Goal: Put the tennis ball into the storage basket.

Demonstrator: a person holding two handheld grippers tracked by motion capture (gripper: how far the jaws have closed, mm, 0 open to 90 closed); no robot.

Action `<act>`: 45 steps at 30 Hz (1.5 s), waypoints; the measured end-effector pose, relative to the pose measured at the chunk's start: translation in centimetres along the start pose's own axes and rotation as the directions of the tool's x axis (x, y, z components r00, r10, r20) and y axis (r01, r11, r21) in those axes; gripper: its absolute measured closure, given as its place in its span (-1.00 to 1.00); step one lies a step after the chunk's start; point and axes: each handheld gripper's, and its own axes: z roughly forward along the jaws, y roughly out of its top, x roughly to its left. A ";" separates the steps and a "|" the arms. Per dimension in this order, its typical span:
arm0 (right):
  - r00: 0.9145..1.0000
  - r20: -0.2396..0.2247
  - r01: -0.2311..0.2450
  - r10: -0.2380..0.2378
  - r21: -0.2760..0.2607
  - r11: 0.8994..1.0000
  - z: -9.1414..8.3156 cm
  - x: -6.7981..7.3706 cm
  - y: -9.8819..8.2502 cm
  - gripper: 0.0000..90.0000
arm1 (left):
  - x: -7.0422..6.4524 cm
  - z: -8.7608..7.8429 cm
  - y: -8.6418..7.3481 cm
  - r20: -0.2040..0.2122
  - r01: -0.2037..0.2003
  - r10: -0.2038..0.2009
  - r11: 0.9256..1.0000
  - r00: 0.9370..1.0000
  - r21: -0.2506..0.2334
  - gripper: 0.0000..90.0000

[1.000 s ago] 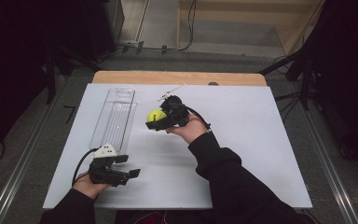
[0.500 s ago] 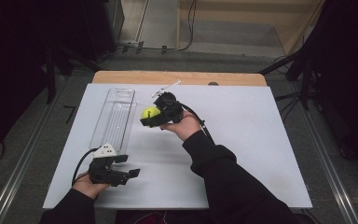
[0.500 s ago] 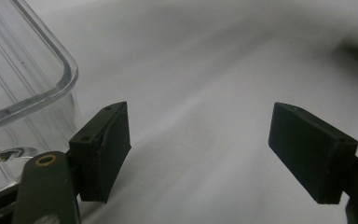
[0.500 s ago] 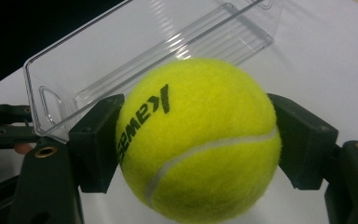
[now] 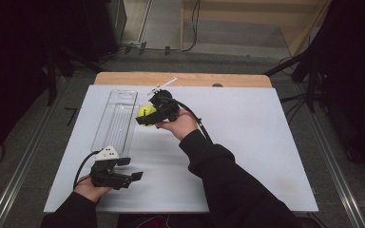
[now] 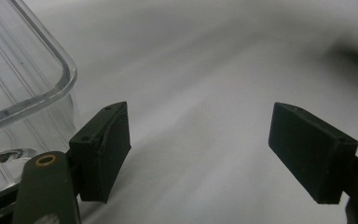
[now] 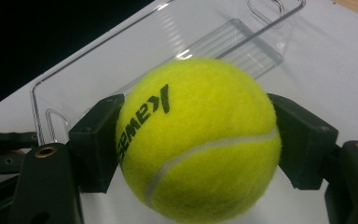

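Note:
A yellow tennis ball [image 5: 146,111] [image 7: 198,140] is clamped between the two black jaws of my right gripper [image 5: 148,114] [image 7: 198,144], held above the white table just right of a long clear plastic tray [image 5: 115,121] [image 7: 144,51]. The tray lies lengthwise on the table's left half and looks empty. My left gripper [image 5: 134,175] [image 6: 198,156] rests near the table's front left edge, jaws wide apart with nothing between them; the tray's near corner [image 6: 23,88] is just beside its left jaw.
The white tabletop [image 5: 256,137] spreads to the right of the right forearm. A wooden strip [image 5: 185,79] runs along the far edge. Cables and dark stands lie on the floor beyond the table.
My right gripper has carried the ball leftward and a little farther away, closer to the tray's right side. The left gripper has stayed in place.

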 end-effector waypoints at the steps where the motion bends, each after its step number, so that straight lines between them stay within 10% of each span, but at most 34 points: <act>1: 1.000 0.002 0.002 -0.002 0.001 1.000 0.1 0.2 0.3 -0.48 | 0.0 0.0 0.0 -0.001 -0.001 0.001 1.000 1.000 0.000 -0.53; 45: 1.000 0.005 0.018 -0.018 -0.005 1.000 5.0 2.9 5.9 -0.48 | 0.0 -0.1 0.0 0.005 -0.005 0.005 1.000 1.000 -0.005 -0.53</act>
